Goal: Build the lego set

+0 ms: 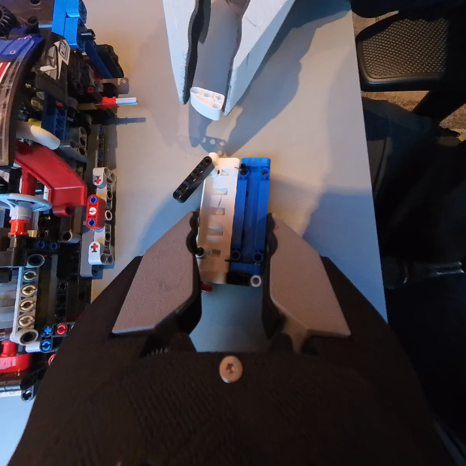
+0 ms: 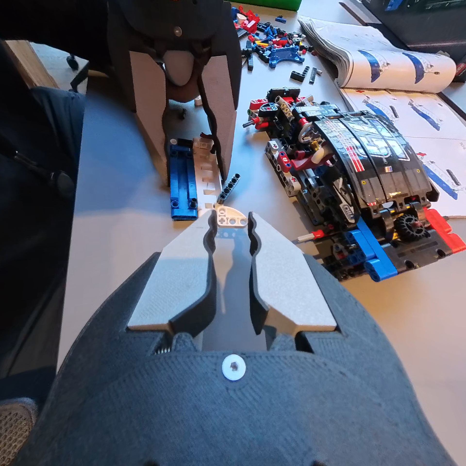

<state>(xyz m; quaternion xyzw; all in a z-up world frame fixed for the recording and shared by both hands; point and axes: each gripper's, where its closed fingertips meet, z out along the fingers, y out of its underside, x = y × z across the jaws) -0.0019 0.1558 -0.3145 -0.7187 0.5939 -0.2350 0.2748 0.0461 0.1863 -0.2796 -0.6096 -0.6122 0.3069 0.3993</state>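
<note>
Left gripper (image 1: 232, 222) clamps the blue-and-white plastic panel assembly (image 1: 235, 216) lying on the white table (image 1: 156, 141) — right gripper (image 2: 232, 218) pinches a small white quarter-round plastic plate (image 2: 230, 217) at its tips, just beside the assembly's end.

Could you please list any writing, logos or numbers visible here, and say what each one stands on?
Logo decal, white on black: model car's side panel; wording not copied.
Striped stickers with small print: car's roof; too blurred.
Page number and figures: instruction booklet; not copied.
None on the blue-and-white panel in the left gripper or white piece in the right gripper.
</note>
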